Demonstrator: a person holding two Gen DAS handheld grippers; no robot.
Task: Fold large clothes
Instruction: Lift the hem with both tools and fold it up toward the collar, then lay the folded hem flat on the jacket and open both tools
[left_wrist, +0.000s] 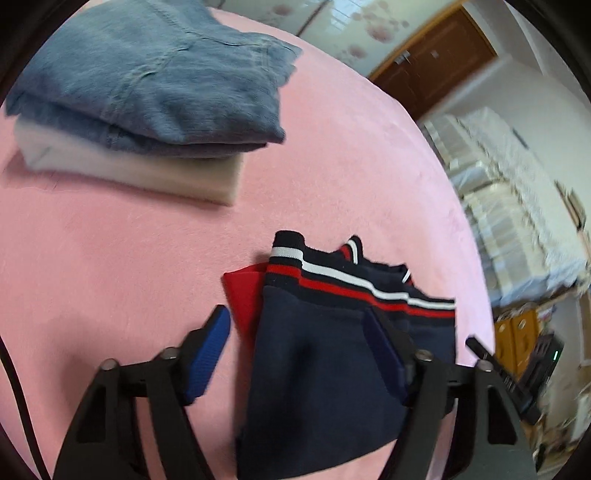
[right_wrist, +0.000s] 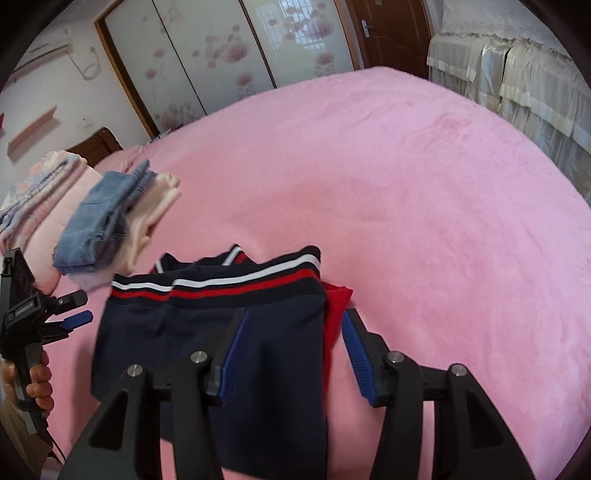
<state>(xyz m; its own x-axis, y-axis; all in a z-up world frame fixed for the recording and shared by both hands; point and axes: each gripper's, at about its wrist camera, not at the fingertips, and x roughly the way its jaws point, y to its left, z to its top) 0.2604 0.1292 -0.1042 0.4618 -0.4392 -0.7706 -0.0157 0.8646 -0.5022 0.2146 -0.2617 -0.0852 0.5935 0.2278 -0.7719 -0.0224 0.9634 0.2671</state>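
Lying folded on the pink fleece bed (right_wrist: 406, 192), the navy garment with red-and-white striped hem (right_wrist: 221, 332) sat beneath both grippers, left gripper (left_wrist: 295, 332) and right gripper (right_wrist: 295, 332), fingers spread, grasping nothing

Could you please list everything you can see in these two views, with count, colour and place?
navy garment: one, navy with red and white stripes and a red part, on the bed by both grippers.
denim garment: one, blue, folded, top of a stack.
white garment: one, off-white, folded, under the denim.
bed cover: one, pink.
quilt: one, pink patterned, folded, bed's far edge.
wardrobe: one, floral sliding doors.
door: one, brown.
left gripper: open, over the navy garment.
right gripper: open, over the navy garment.
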